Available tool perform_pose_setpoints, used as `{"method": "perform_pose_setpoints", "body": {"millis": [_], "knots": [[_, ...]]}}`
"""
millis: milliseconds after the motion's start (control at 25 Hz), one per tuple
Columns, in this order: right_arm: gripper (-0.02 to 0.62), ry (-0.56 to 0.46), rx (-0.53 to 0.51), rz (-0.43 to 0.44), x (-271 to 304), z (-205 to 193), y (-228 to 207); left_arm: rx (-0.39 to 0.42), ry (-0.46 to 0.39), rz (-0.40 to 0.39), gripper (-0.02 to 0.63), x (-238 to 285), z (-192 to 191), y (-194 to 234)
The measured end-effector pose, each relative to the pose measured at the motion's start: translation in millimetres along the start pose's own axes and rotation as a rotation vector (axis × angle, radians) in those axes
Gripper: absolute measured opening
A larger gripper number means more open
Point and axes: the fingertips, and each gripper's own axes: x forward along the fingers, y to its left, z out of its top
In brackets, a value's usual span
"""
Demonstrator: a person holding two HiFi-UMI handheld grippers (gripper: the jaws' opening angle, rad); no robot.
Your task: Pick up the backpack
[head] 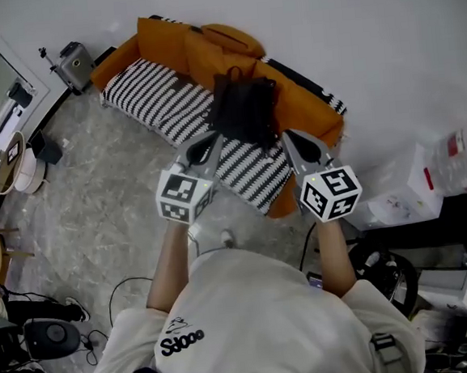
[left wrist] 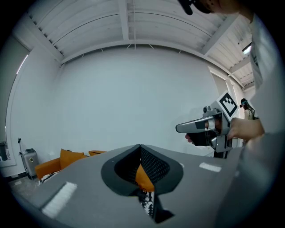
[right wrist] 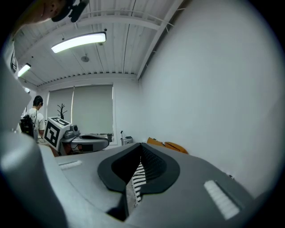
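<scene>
— black backpack (head: 244, 107), where does it lie?
— on the orange sofa (head: 181, 52). it is slumped upright against the back cushions, with its foot on the black-and-white striped seat (head: 157, 99), toward the sofa's right end in the head view
— is either gripper on it?
— no. the left gripper (head: 211, 140) and the right gripper (head: 289, 139) are held out side by side in front of the person. in the head view their tips fall just below the bag, one near each lower corner. both gripper views show the sofa small and low beyond the jaws, so they are apart from it
— and the jaws?
— the left gripper's fingers (left wrist: 80, 178) are pressed together with nothing between them, and only a sliver of orange and stripes shows through the notch. the right gripper's fingers (right wrist: 187, 178) are closed the same way and empty, with a strip of striped seat seen past them
— what lies around?
— a plain white wall (head: 350, 33) behind the sofa and a mottled grey floor (head: 96, 194) in front. a small grey case (head: 74, 65) stands off the sofa's left end, and white boxes (head: 396, 192) sit by its right end. each gripper carries a marker cube (head: 184, 196), and the person wears a white t-shirt (head: 245, 319)
</scene>
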Motion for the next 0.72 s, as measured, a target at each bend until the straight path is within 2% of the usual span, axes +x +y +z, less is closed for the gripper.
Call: {"method": "perform_pose_setpoints", "body": {"millis": [360,720], "knots": [[0.003,0.018,-0.013,-0.03,56.3,-0.8,-6.0,0.055,0.042,0.047,0.011,28.7,-19.6,50.2],[0.003,0.081,-0.019,-0.015,104.3,-12.6,-22.1,0.02,0.108,0.074,0.011,61.0,-42.5,98.1]]}}
